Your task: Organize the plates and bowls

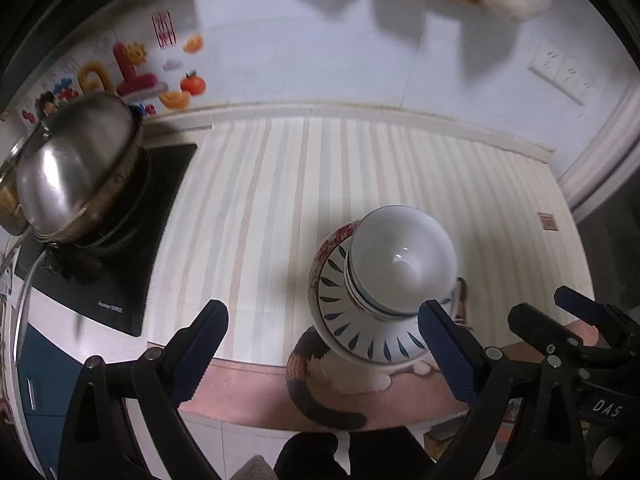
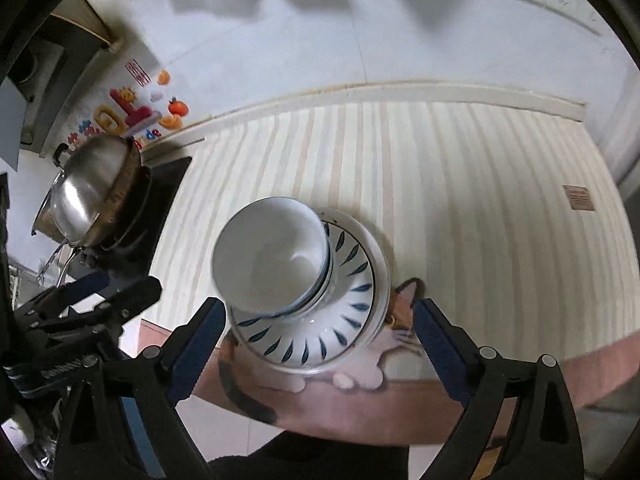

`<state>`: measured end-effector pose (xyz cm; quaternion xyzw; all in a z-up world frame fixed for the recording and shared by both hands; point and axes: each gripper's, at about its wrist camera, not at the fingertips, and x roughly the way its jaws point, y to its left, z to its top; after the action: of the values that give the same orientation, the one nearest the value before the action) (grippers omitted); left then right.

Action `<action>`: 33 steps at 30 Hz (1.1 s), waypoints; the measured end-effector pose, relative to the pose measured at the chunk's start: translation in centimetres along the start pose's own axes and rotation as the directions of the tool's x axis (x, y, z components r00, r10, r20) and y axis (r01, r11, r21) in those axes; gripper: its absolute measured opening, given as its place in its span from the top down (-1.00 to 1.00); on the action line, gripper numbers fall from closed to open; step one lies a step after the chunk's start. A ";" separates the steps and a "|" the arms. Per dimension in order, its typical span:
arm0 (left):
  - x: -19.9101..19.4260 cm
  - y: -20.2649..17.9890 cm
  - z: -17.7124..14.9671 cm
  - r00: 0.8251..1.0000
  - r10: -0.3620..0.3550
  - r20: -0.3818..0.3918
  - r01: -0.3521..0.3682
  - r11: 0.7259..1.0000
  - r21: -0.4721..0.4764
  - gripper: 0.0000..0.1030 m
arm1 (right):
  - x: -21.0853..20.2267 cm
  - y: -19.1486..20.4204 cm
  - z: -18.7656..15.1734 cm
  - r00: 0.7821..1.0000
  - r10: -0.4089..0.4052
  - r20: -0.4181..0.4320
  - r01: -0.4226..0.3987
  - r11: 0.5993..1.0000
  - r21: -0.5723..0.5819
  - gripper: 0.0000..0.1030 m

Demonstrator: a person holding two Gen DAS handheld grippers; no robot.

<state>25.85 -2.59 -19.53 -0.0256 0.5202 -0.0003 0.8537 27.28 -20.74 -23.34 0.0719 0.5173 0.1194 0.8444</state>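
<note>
A stack of white bowls (image 1: 400,256) (image 2: 272,252) sits on a plate with blue leaf marks (image 1: 360,332) (image 2: 344,320). Under it a plate with a red floral rim (image 1: 332,240) peeks out. The stack stands near the front edge of the counter, on a striped mat (image 1: 280,200) (image 2: 460,200). My left gripper (image 1: 320,312) hangs open above and in front of the stack, clear of it. My right gripper (image 2: 319,308) is open too, above the stack, its pads off the dishes. Each view also shows the other gripper at its side (image 1: 544,306) (image 2: 120,286).
A steel pot with a domed lid (image 1: 72,168) (image 2: 92,184) sits on a black cooktop (image 1: 132,240) at the left. A cat picture (image 1: 320,376) (image 2: 392,340) marks the mat's front edge. Behind is a white wall with colourful stickers (image 1: 132,68) and a socket (image 1: 560,72).
</note>
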 end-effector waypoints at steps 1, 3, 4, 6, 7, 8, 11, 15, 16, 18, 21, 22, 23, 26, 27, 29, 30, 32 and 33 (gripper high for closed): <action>-1.2 0.0 -0.4 1.000 0.002 0.022 -0.002 1.000 0.008 -0.89 | -1.0 0.5 -0.6 1.000 -0.008 0.017 0.008 1.000 0.001 -0.89; -3.3 -0.2 -1.3 0.998 0.009 0.055 -0.011 0.999 0.033 -0.89 | -3.1 1.2 -1.8 0.998 -0.027 0.055 0.027 1.000 -0.001 -0.91; -4.2 -0.3 -1.6 0.998 0.010 0.066 -0.012 0.999 0.038 -0.89 | -4.2 1.6 -2.6 0.997 -0.034 0.075 0.034 0.999 0.000 -0.91; -6.5 -0.4 -2.6 0.995 0.001 0.097 -0.006 0.999 0.045 -0.89 | -6.7 2.5 -3.9 0.992 -0.047 0.114 0.047 0.999 0.000 -0.92; -7.1 -0.4 -2.9 0.994 0.002 0.108 -0.007 0.999 0.047 -0.89 | -7.6 2.7 -4.3 0.991 -0.049 0.127 0.050 0.999 -0.003 -0.92; -8.3 -0.5 -3.5 0.992 -0.002 0.128 -0.005 0.999 0.050 -0.89 | -9.0 3.1 -4.9 0.988 -0.055 0.145 0.056 0.998 -0.008 -0.92; -11.0 -0.7 -5.1 0.986 -0.001 0.167 -0.009 0.998 0.059 -0.89 | -12.5 4.1 -6.5 0.978 -0.068 0.195 0.075 0.997 -0.026 -0.92; -14.0 -0.8 -7.4 0.980 -0.010 0.196 0.002 0.999 0.043 -0.89 | -17.1 5.2 -8.6 0.962 -0.075 0.263 0.088 0.995 -0.038 -0.93; -14.5 -0.8 -7.9 0.979 -0.005 0.204 -0.003 0.999 0.040 -0.89 | -18.3 5.4 -9.3 0.957 -0.072 0.280 0.086 0.995 -0.040 -0.93; -16.0 -1.0 -9.2 0.975 0.010 0.220 -0.017 0.999 0.030 -0.89 | -20.3 5.7 -10.5 0.947 -0.072 0.312 0.091 0.995 -0.049 -0.93; -17.8 -1.2 -10.8 0.970 0.025 0.240 -0.031 0.999 0.019 -0.89 | -22.5 5.9 -12.4 0.939 -0.070 0.337 0.096 0.994 -0.061 -0.93; -18.4 -1.2 -11.4 0.969 0.028 0.245 -0.032 0.999 0.011 -0.89 | -23.3 6.0 -13.1 0.937 -0.064 0.344 0.093 0.993 -0.068 -0.94; -19.0 -1.3 -12.0 0.968 0.035 0.250 -0.037 0.999 0.004 -0.89 | -24.0 6.1 -13.7 0.935 -0.059 0.349 0.090 0.993 -0.073 -0.94; -20.7 -1.4 -13.6 0.961 0.049 0.271 -0.049 0.999 -0.007 -0.89 | -25.7 6.1 -15.6 0.933 -0.043 0.358 0.077 0.994 -0.082 -0.94; -21.3 -1.6 -14.2 0.958 0.059 0.282 -0.059 0.998 -0.009 -0.89 | -26.3 6.1 -16.3 0.931 -0.043 0.363 0.079 0.993 -0.087 -0.94; -22.2 -1.8 -15.0 0.953 0.068 0.295 -0.067 0.998 -0.014 -0.89 | -27.4 6.1 -17.5 0.926 -0.046 0.375 0.086 0.992 -0.091 -0.94; -22.5 -1.8 -15.3 0.952 0.069 0.299 -0.067 0.998 -0.015 -0.89 | -27.9 6.1 -18.1 0.923 -0.052 0.381 0.095 0.991 -0.093 -0.94; -23.0 -1.8 -16.0 0.950 0.072 0.305 -0.069 0.997 -0.020 -0.89 | -28.8 6.1 -19.1 0.920 -0.059 0.388 0.103 0.990 -0.095 -0.94; -23.2 -1.7 -16.3 0.948 0.071 0.310 -0.069 0.997 -0.019 -0.89 | -29.3 6.1 -19.6 0.917 -0.060 0.395 0.104 0.990 -0.091 -0.94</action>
<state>0.80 -4.39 -6.26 -0.0104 0.3802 0.0361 0.9242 -3.71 -23.05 -5.67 0.0259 0.3335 0.0954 0.9375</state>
